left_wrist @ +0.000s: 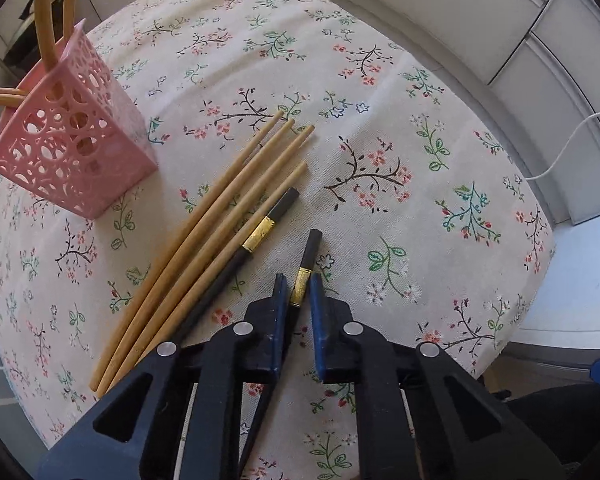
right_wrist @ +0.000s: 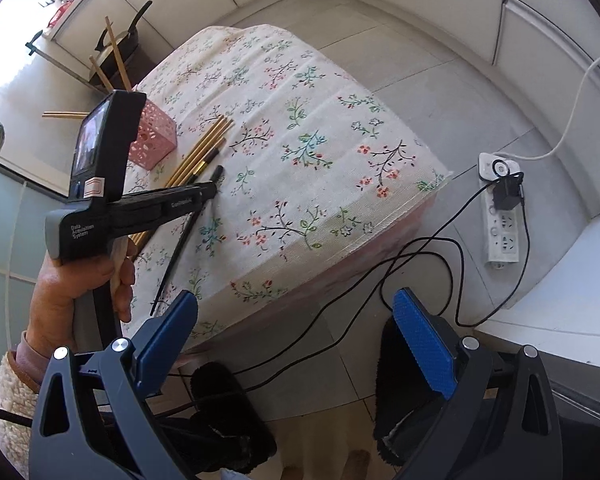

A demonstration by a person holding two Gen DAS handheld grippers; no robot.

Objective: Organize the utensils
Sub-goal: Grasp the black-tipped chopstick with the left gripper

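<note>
Your surface: a table under a floral cloth. On it, at ten o'clock, a pink perforated holder; at centre, four bamboo chopsticks side by side; beside them, toward four o'clock, two black gold-banded chopsticks.

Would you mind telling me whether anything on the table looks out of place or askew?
Yes: one black chopstick lies apart from its mate, angled away from the neat row of wooden chopsticks; the left gripper is shut on it. Chopsticks in the pink holder splay outward unevenly.
</note>
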